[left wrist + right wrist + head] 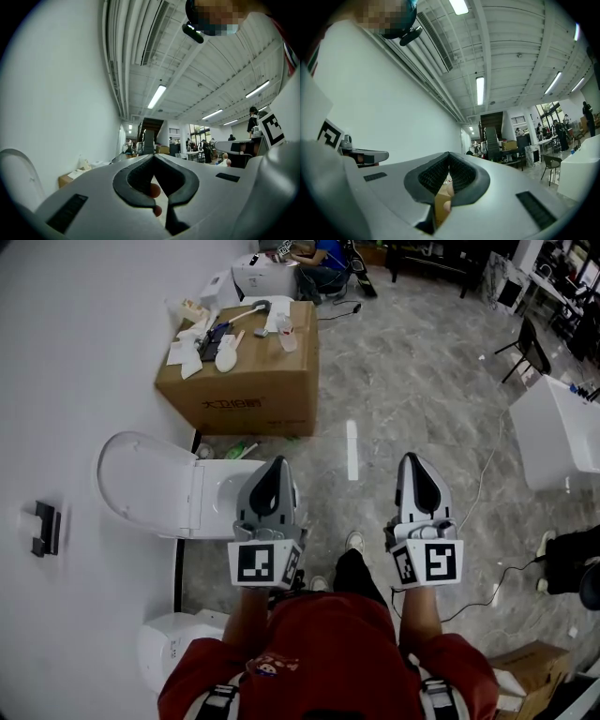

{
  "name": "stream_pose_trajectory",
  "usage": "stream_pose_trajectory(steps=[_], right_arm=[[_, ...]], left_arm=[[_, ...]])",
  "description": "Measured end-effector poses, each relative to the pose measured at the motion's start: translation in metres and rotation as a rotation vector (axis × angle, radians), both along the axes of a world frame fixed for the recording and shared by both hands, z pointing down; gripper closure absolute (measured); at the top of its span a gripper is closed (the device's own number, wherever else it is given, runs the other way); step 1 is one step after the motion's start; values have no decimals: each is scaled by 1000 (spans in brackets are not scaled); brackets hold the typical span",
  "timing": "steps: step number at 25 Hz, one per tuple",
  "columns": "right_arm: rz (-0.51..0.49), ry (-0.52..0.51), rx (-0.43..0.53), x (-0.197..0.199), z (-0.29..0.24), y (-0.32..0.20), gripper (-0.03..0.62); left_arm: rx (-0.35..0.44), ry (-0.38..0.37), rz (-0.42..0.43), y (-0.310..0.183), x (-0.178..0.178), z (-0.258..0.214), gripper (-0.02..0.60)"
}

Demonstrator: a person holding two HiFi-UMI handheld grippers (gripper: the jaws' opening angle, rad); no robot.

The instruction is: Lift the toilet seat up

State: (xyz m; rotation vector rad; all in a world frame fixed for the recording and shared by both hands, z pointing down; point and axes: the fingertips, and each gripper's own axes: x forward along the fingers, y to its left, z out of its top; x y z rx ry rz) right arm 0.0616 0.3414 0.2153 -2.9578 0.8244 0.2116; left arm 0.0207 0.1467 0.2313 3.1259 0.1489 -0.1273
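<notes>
Grey marbled floor (422, 381), white toilet (150, 488) by the wall, cardboard box (248, 390) beyond it, black chair (530, 348) further off

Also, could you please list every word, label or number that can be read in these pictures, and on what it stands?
On the side of the cardboard box: one line of dark Chinese characters, too blurred to read.
On the marker cubes of the left gripper and the right gripper: black square patterns only, no letters or numbers.
Nothing else can be read.
</notes>
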Motion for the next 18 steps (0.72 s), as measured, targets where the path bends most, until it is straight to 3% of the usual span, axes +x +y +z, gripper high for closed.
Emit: stream_pose_trajectory(steps=[18], right_arm=[[-39,-21,45,127,10,38,582]], left_arm=[[24,26,-48,39,120,-9,574]])
